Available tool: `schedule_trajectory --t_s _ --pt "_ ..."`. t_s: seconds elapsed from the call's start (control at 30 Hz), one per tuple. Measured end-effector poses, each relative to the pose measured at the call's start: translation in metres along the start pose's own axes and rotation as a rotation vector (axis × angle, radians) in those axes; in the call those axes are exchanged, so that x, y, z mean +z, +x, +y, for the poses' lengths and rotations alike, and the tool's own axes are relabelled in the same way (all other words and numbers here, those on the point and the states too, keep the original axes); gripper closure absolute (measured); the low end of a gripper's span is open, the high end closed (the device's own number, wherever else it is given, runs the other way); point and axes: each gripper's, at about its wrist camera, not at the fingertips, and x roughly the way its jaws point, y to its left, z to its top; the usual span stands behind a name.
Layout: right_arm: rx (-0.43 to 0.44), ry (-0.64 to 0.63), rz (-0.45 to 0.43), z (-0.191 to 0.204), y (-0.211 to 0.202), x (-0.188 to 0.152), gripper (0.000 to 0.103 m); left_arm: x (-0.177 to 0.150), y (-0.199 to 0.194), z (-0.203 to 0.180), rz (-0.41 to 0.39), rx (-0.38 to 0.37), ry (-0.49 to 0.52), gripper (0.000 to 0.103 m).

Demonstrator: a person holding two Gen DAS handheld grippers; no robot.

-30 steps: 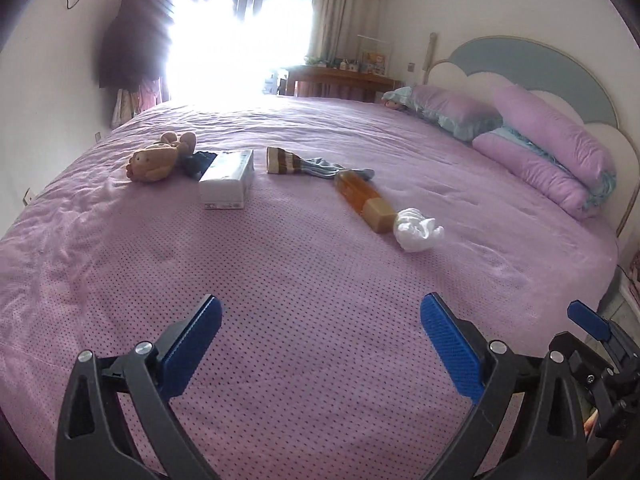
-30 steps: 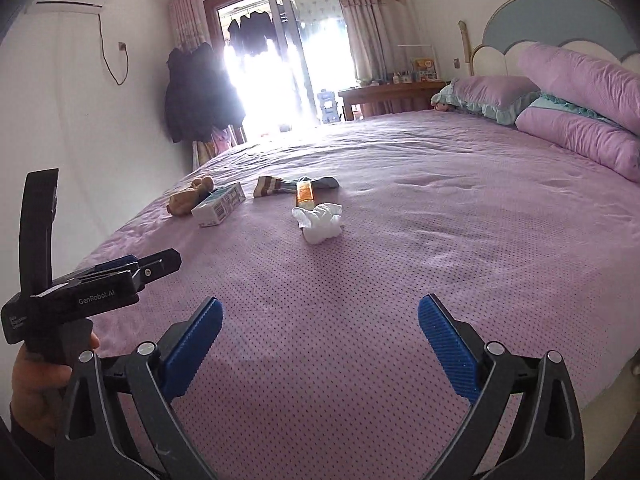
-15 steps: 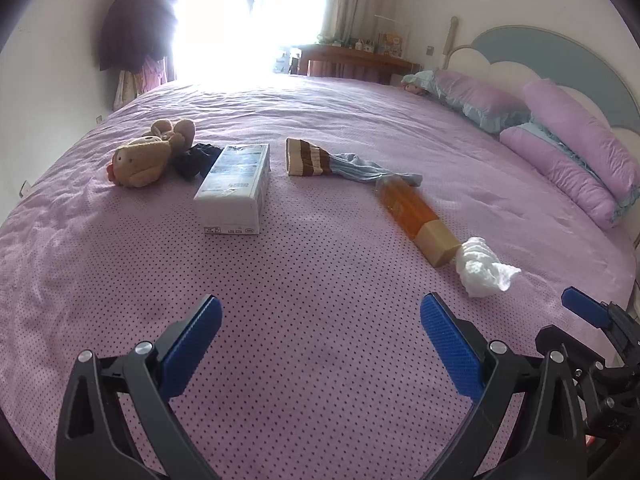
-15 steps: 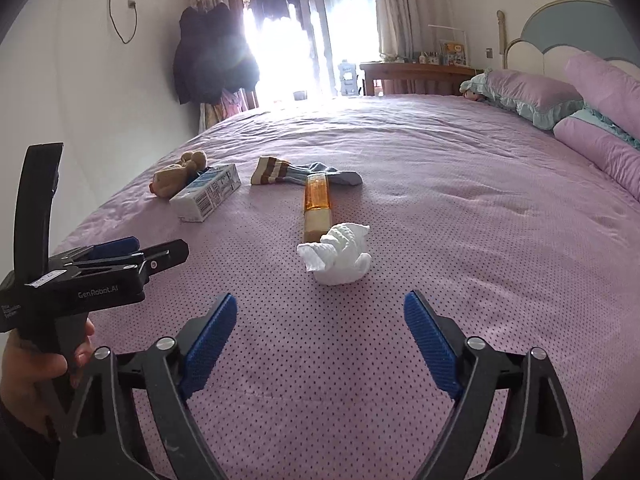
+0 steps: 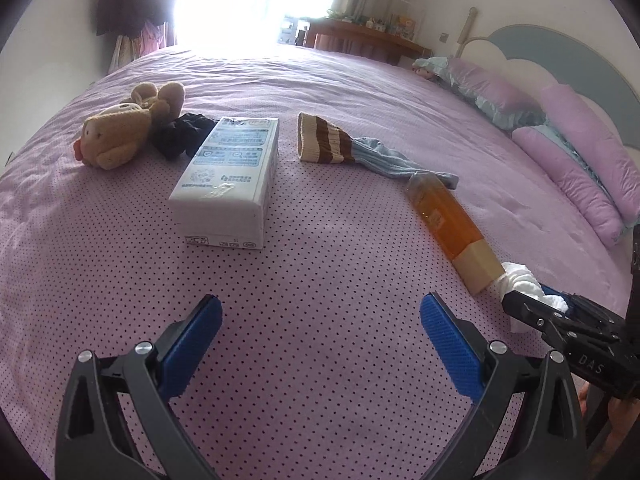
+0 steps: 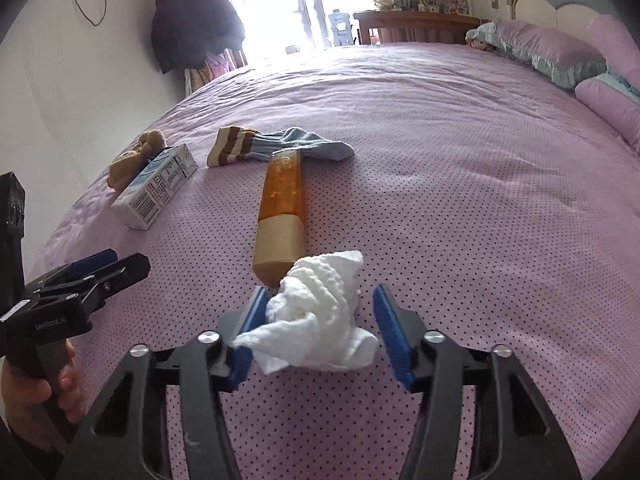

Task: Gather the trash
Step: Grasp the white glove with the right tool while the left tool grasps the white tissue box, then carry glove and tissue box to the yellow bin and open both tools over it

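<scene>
Right wrist view alone shows right hand-held gripper spread around crumpled tissue on bed, left pad touching, right pad apart (jaws narrower than half second ago). Left hand-held gripper released over bare bedspread. Left view: tissue mostly hidden behind right tool, beside orange bottle.

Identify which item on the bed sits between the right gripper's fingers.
The crumpled white tissue, between the open right gripper fingers. The orange bottle, tissue pack and sock lie farther off.
</scene>
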Motion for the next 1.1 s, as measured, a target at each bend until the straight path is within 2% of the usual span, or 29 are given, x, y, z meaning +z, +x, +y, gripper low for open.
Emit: schedule_trajectory --t_s 0.03,0.13,0.27,0.37,0.43,0.53,0.6,0.67,0.7,0.9,1.03,1.1 --pt "0.014 0.005 0.014 -0.001 0.003 -0.001 0.068 0.001 0.001 0.002 0.002 0.0 -0.007 0.004" --pt "0.023 -0.009 0.01 0.002 0.002 -0.005 0.077 0.004 0.002 0.009 -0.007 0.005 -0.022 0.004" --pt "0.065 -0.005 -0.065 0.01 -0.024 -0.014 0.078 0.012 0.001 0.023 -0.031 0.035 -0.051 0.004" --pt "0.144 -0.003 -0.102 0.021 -0.042 -0.015 0.077 0.022 0.005 0.029 -0.047 0.056 -0.046 0.004" --pt "0.201 -0.022 -0.105 0.034 -0.046 -0.016 0.077 0.031 0.012 0.032 -0.047 0.071 -0.041 0.004" --pt "0.24 -0.055 -0.092 0.05 -0.043 -0.015 0.077 0.045 0.026 0.034 -0.036 0.08 -0.032 0.004" --pt "0.253 -0.059 -0.077 0.055 -0.037 -0.016 0.077 0.053 0.036 0.035 -0.015 0.116 -0.02 0.015" --pt "0.264 -0.059 -0.069 0.058 -0.036 -0.019 0.077 0.057 0.046 0.039 0.019 0.127 -0.03 0.05" --pt "0.266 -0.063 -0.066 0.06 -0.036 -0.021 0.077 0.057 0.049 0.041 0.024 0.141 -0.036 0.049" --pt "0.263 -0.073 -0.058 0.062 -0.045 -0.034 0.077 0.048 0.03 0.04 -0.017 0.121 -0.045 0.05" --pt "0.269 -0.047 -0.063 0.055 -0.058 -0.043 0.077 0.027 0.003 0.026 -0.036 0.068 -0.017 0.05" --pt "0.273 -0.03 -0.065 0.05 -0.066 -0.05 0.077 0.01 -0.014 0.016 -0.035 0.013 0.001 0.05"
